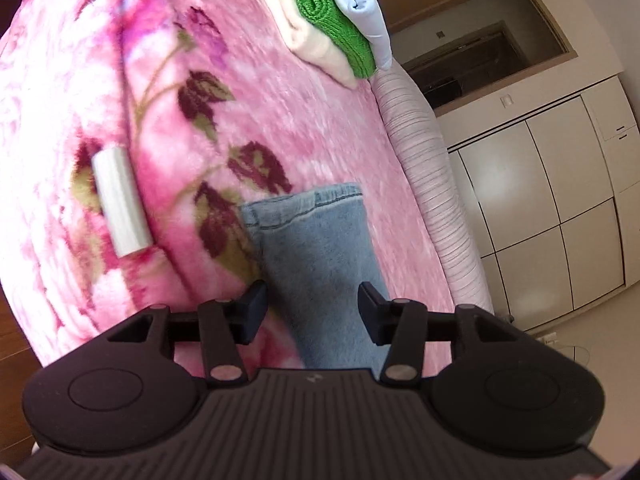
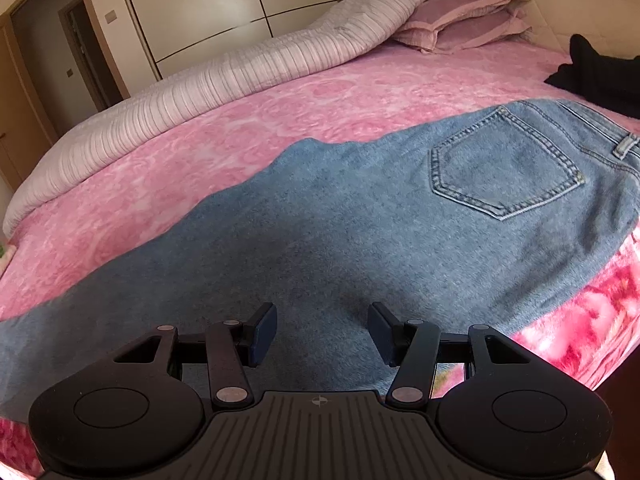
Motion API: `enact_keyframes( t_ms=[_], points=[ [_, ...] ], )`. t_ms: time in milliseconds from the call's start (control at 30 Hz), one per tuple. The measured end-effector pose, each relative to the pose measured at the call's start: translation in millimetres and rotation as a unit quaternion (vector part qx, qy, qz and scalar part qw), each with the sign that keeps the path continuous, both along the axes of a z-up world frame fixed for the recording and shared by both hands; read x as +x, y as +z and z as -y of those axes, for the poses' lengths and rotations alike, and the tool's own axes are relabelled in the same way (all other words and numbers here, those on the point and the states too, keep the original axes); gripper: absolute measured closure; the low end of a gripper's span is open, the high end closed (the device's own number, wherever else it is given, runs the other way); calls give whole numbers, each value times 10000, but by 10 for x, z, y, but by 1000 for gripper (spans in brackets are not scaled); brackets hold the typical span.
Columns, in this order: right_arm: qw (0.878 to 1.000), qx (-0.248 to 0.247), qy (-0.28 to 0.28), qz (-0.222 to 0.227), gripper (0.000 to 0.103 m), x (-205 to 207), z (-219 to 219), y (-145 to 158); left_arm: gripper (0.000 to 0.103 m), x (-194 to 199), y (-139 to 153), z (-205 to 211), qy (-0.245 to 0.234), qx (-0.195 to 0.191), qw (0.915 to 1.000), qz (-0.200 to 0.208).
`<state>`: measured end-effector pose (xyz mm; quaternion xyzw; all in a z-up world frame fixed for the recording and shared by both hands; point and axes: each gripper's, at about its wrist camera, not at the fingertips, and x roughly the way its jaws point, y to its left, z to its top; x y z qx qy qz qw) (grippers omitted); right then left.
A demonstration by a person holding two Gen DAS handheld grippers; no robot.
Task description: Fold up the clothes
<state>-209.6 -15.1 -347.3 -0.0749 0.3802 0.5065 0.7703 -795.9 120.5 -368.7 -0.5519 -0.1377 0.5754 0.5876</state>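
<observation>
Light blue jeans (image 2: 360, 216) lie flat on the pink bed cover (image 2: 280, 112), back pocket up at the right. In the left wrist view the leg end with its hem (image 1: 316, 240) lies on the flowered pink blanket (image 1: 200, 120). My left gripper (image 1: 312, 312) is open and empty, just above the leg. My right gripper (image 2: 322, 332) is open and empty, low over the thigh part of the jeans near the bed's front edge.
A stack of folded clothes, cream, green and pale blue (image 1: 324, 20), sits further along the bed. A white label (image 1: 118, 204) is on the blanket. A striped rolled quilt (image 2: 240, 64), pink pillows (image 2: 464, 16) and a black garment (image 2: 600, 72) lie beyond. White wardrobes (image 1: 540, 192) stand beside the bed.
</observation>
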Motion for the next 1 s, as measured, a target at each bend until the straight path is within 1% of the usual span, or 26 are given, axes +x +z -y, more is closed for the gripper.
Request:
enact_keyframes(
  t_ms=[200, 233, 333, 400, 467, 500, 533, 567, 600, 633, 700, 733, 767, 800, 833, 867, 900, 933, 967, 1000],
  points=[
    [9999, 119, -91, -79, 49, 85, 89, -14, 48, 107, 12, 9, 315, 141, 9994, -21],
    [9998, 131, -87, -76, 49, 89, 94, -14, 45, 107, 7, 15, 401, 156, 9990, 124],
    [9999, 142, -65, -40, 49, 81, 95, -21, 46, 107, -7, 32, 654, 202, 9961, 562],
    [9999, 149, -51, -15, 49, 76, 96, -26, 49, 89, -62, 72, 801, 138, 9915, 1016],
    [9999, 156, -36, 10, 49, 71, 96, -30, 52, 107, -92, 102, 827, 51, 9895, 1186],
    [9999, 159, -29, 22, 49, 68, 96, -32, 55, 129, -78, 82, 776, -25, 9919, 1009],
    [9999, 163, -21, 34, 49, 65, 97, -34, 62, 154, -77, 49, 745, -92, 9934, 869],
    [9999, 166, -14, 46, 49, 63, 97, -37, 66, 178, -76, 15, 715, -157, 9946, 736],
    [9998, 157, 1, 78, 49, 56, 94, -37, 69, 192, -94, -19, 741, -187, 9943, 738],
    [9998, 135, 24, 129, 49, 45, 88, -36, 75, 201, -111, -55, 788, -243, 9937, 755],
    [9997, 105, 61, 201, 49, 33, 82, -36, 87, 241, -75, -104, 695, -323, 9961, 442],
    [9997, 114, 64, 192, 49, 43, 91, -39, 95, 267, -54, -127, 640, -354, 9969, 276],
    [9998, 126, 43, 174, 49, 59, 102, -38, 96, 451, 27, -98, 373, -152, 9991, -126],
    [9998, 141, -1, 150, 49, 83, 116, -33, 97, 635, 108, -69, 105, 50, 9985, -528],
    [9998, 152, -62, 141, 49, 114, 132, -25, 98, 819, 190, -40, -163, 252, 9952, -929],
    [9997, 158, -140, 148, 49, 153, 152, -15, 98, 1003, 271, -11, -431, 454, 9892, -1327],
    [9995, 164, -218, 156, 49, 192, 171, -4, 98, 1187, 352, 18, -698, 654, 9804, -1721],
    [9993, 178, -306, 153, 49, 241, 203, 8, 98, 1371, 433, 47, -962, 852, 9690, -2111],
    [9989, 201, -404, 138, 49, 299, 247, 23, 99, 1555, 514, 75, -1224, 1048, 9549, -2494],
    [9984, 224, -502, 122, 49, 357, 292, 38, 99, 1739, 596, 104, -1483, 1241, 9382, -2871]
  ],
)
